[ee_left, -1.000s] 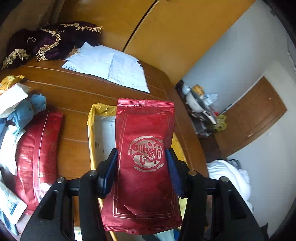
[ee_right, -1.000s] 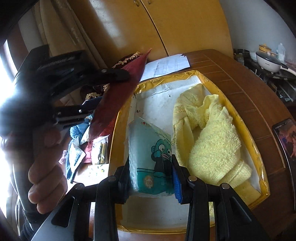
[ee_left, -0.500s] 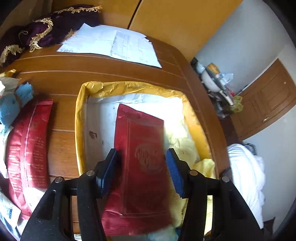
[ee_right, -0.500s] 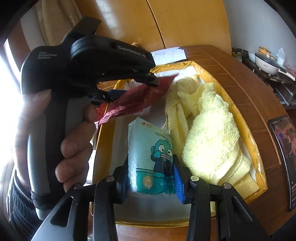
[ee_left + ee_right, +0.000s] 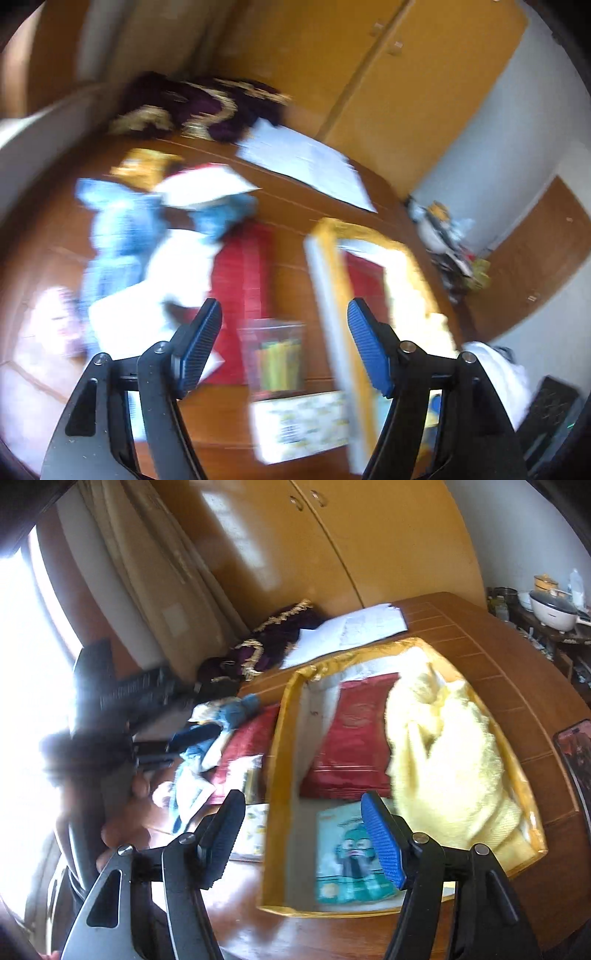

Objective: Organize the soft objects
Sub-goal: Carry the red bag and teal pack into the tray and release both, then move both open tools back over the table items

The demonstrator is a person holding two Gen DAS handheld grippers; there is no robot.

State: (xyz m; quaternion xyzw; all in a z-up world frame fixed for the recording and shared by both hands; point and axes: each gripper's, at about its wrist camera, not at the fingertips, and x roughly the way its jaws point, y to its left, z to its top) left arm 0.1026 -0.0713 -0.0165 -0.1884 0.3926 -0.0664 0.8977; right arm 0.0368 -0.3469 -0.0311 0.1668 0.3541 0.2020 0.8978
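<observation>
While both sets of jaws are opening, we carry nothing in either one. Our right gripper (image 5: pixel 308 834) spreads wide above the near end of the gold-rimmed box (image 5: pixel 275 738), its blue pads clear of everything; the teal tissue pack (image 5: pixel 341 864) lies flat on the box floor just below, free of the pads. Farther in the box rests the red pouch (image 5: pixel 351 749), flat, touching the yellow towel (image 5: pixel 450 753) heaped along the right side. Our left gripper (image 5: pixel 284 354) hangs open over the wooden table (image 5: pixel 291 266) to the left of the box, and its view is blurred. Beneath it sits a clear packet (image 5: pixel 275 354) with coloured sticks, beside a second red pouch (image 5: pixel 243 273). Farther left, blue cloth (image 5: pixel 118 229) and white wrappers (image 5: pixel 177 266) pile together. At the far edge lie white papers (image 5: pixel 306 162) and a dark fringed cloth (image 5: pixel 199 107).
</observation>
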